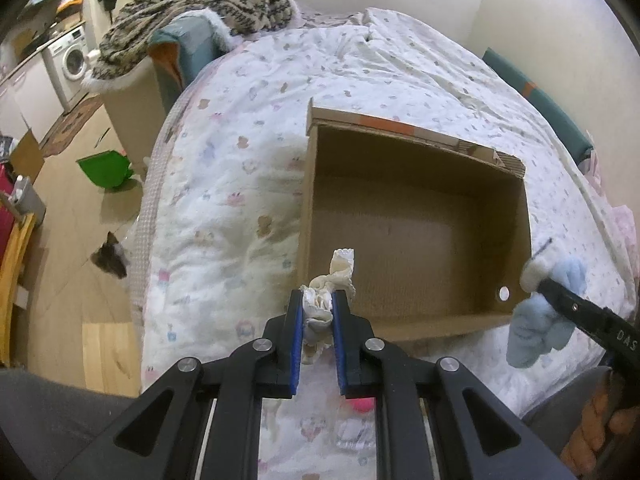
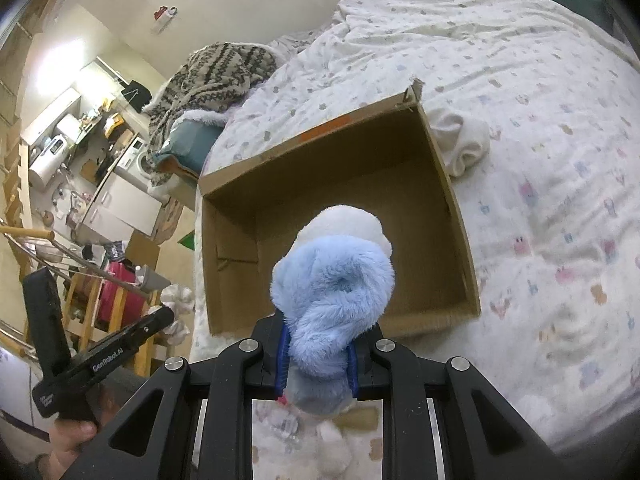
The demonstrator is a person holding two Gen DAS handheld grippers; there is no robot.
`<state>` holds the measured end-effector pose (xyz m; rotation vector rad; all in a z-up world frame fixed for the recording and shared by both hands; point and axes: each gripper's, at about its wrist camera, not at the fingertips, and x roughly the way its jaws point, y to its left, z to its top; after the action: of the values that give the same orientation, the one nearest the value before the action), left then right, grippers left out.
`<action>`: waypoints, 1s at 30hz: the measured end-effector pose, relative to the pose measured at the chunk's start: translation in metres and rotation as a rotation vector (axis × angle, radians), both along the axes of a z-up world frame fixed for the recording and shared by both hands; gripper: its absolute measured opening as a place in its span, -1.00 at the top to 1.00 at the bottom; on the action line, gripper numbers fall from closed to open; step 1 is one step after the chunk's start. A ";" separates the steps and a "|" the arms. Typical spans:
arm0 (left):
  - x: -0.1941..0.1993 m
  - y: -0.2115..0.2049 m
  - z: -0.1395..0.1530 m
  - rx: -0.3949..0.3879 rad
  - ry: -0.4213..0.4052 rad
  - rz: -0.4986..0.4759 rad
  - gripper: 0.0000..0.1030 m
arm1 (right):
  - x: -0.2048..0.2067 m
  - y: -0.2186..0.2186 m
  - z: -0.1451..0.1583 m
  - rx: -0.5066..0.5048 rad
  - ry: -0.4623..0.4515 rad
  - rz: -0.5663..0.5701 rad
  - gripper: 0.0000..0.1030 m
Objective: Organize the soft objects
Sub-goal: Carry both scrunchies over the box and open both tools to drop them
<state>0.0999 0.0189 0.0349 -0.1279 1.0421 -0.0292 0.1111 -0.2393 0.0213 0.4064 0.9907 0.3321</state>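
Cardboard box (image 1: 416, 216) was my landmark; it stood open on the patterned quilt (image 1: 248, 128) of the bed. My left gripper (image 1: 318, 312) was clamped on a cream frilled sock (image 1: 320, 308), and it hung over the near left corner of the box, the loose end of the sock reaching over the box floor. My right gripper (image 2: 318, 354) was closed tightly on a fluffy blue and white sock (image 2: 334, 280), just at the near rim of the box. Beside the far right corner of the box, outside it, lay a white rolled cloth (image 2: 460, 144). Beyond the box, a striped knitted blanket (image 1: 200, 8) was heaped at the bed end.
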 end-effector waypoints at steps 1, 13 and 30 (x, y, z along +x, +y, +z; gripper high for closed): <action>0.004 -0.002 -0.001 0.002 0.001 -0.007 0.76 | 0.006 0.002 -0.001 -0.009 -0.003 0.001 0.54; 0.056 -0.028 -0.037 0.069 -0.008 -0.077 0.76 | 0.046 0.007 -0.041 -0.083 0.041 -0.026 0.54; 0.066 -0.044 -0.072 0.027 0.040 -0.103 0.73 | 0.058 0.015 -0.069 -0.140 0.091 -0.018 0.53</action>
<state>0.1655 -0.0254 -0.0369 -0.0500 1.0877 -0.1063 0.1689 -0.2239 -0.0472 0.3054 1.0918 0.2281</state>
